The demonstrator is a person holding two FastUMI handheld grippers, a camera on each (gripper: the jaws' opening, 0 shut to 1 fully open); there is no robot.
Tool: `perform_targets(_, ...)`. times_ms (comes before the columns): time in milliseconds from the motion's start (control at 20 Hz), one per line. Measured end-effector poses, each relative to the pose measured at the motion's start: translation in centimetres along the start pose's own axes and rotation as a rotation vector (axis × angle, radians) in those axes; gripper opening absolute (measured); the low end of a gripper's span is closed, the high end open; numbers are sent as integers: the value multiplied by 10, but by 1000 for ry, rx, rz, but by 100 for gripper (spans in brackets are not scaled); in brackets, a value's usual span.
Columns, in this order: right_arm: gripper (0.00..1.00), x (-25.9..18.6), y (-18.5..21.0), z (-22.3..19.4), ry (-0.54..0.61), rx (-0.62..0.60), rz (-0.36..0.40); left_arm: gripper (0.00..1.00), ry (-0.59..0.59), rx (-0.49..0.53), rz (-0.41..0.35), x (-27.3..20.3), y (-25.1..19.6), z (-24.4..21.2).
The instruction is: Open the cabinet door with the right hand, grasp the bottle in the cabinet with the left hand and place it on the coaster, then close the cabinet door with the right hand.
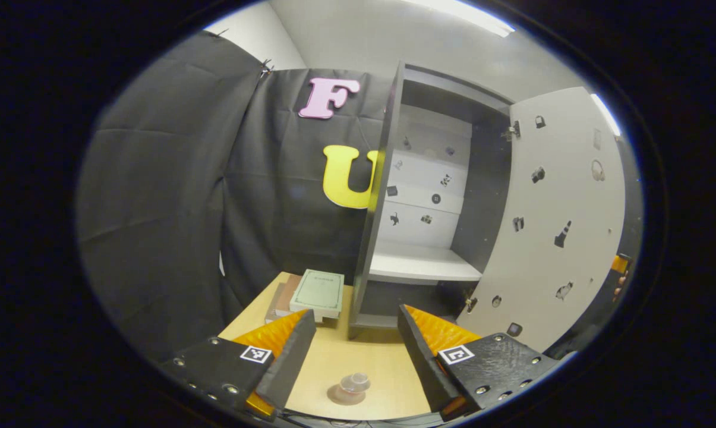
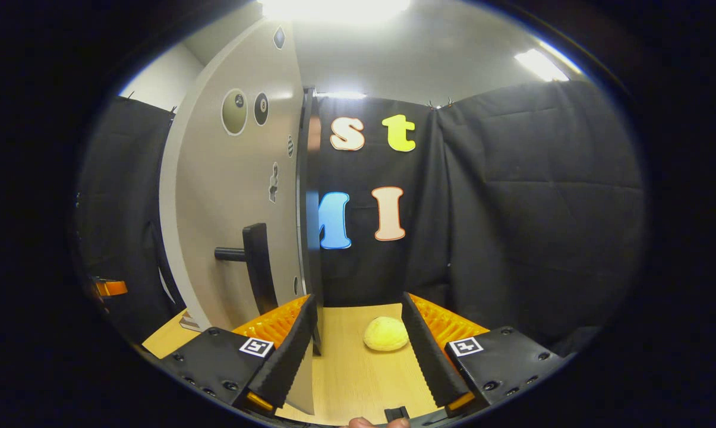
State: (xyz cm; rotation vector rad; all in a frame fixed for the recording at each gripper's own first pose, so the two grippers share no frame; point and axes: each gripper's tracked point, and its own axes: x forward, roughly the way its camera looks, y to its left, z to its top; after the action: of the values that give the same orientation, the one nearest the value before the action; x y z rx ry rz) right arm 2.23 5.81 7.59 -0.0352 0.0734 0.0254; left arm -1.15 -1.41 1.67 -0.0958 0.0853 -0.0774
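- The left gripper [image 1: 352, 345] has its fingers spread with nothing between them; it hangs above the bottle [image 1: 353, 384], which stands on the coaster [image 1: 341, 395] just below and ahead, likely because the placing is done.
- Seen from above, the bottle appears upright, long axis vertical, cap pointing toward the camera.
- Farther ahead, the cabinet [image 1: 387, 196] stands open with bare shelves, and a stack of books [image 1: 310, 294] lies ahead to the left.
- The right gripper [image 2: 358, 345] is parted too, its left finger beside the edge of the cabinet door [image 2: 233, 196], seemingly placed to push it shut.
- The handle [image 2: 256, 261] sits ahead-left; a yellow bun-like object [image 2: 385, 333] lies between the fingers, farther off.
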Motion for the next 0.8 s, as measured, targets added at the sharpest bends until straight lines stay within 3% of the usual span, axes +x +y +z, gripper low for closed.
perform_targets(200,88,-3,20,-3,10,60,19,84,-20,-18,8,-8,16,3)
perform_targets(300,88,-4,35,-3,6,52,44,85,-16,-12,23,-9,22,7)
perform_targets(350,95,-4,45,-2,4,43,60,86,-14,-4,33,-11,28,8)
perform_targets(800,95,-11,117,-7,8,38,178,84,-22,39,22,-11,49,14)
